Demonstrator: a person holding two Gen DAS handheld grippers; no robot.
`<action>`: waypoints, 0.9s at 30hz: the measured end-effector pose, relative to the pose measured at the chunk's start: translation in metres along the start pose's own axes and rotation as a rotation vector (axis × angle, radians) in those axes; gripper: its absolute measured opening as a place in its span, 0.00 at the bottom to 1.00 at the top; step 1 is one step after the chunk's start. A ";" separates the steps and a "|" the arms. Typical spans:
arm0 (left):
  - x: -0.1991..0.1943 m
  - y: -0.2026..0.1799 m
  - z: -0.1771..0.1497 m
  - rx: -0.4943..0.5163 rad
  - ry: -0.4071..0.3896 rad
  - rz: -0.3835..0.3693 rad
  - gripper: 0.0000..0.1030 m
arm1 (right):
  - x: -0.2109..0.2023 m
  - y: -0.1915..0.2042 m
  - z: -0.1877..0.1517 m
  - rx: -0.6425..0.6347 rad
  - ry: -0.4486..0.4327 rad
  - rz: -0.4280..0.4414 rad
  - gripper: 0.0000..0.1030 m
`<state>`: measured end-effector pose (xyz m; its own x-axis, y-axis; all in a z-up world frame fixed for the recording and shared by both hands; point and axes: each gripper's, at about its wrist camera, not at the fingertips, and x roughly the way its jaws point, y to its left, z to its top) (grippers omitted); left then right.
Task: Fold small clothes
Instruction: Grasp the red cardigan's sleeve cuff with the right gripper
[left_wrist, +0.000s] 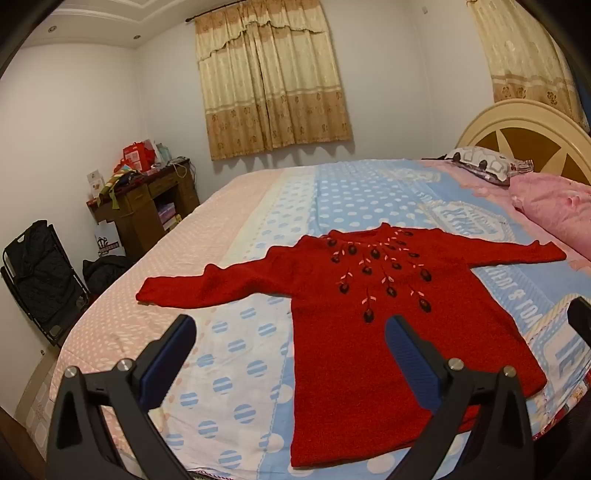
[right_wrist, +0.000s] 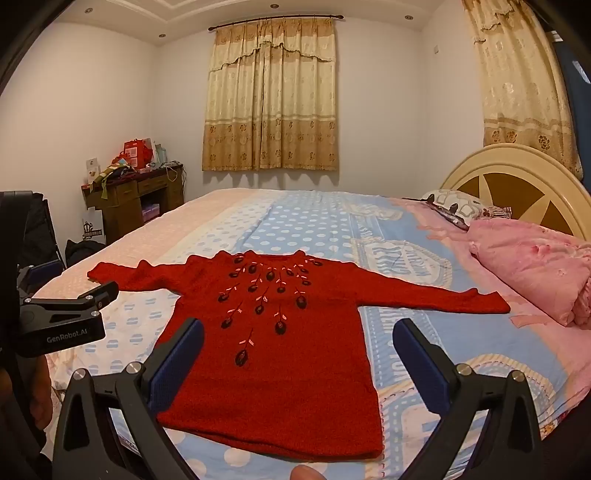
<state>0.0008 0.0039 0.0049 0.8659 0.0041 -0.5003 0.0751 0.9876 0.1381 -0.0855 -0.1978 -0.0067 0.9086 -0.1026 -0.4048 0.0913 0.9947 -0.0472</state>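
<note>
A: Comparing views first. The right wrist view catches the left gripper (right_wrist: 74, 306) from outside at its left edge, with a dim shape below it, maybe a hand, too dark to say. The left wrist view shows just a sliver of the right gripper (left_wrist: 580, 321) at its right edge.

B: Sweater?

A: The red sweater (left_wrist: 369, 332) lies flat, front up, on the bed (left_wrist: 280, 206). Collar far, hem near, so the long axis runs near to far. Sleeves spread left and right. Pink pillow (right_wrist: 535, 266) sits far right by the headboard (right_wrist: 517, 184).

B: Fingers?

A: Both pairs spread wide, nothing between them. Left gripper's fingers (left_wrist: 410, 350) frame the sweater's left edge and bare sheet. Right gripper's fingers (right_wrist: 177, 362) hover over the lower body.
</note>
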 end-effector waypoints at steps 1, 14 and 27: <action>0.000 0.001 0.000 0.000 0.000 0.000 1.00 | 0.000 0.000 0.000 0.002 -0.003 0.002 0.99; 0.062 0.006 0.002 0.029 0.021 0.011 1.00 | 0.054 -0.064 -0.005 0.074 0.049 0.019 0.99; 0.198 -0.003 0.006 0.031 0.168 0.021 1.00 | 0.160 -0.315 -0.004 0.483 0.224 -0.249 0.96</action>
<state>0.1748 0.0011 -0.0887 0.7730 0.0537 -0.6322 0.0751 0.9817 0.1752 0.0296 -0.5278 -0.0598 0.7322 -0.2802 -0.6208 0.5145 0.8247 0.2347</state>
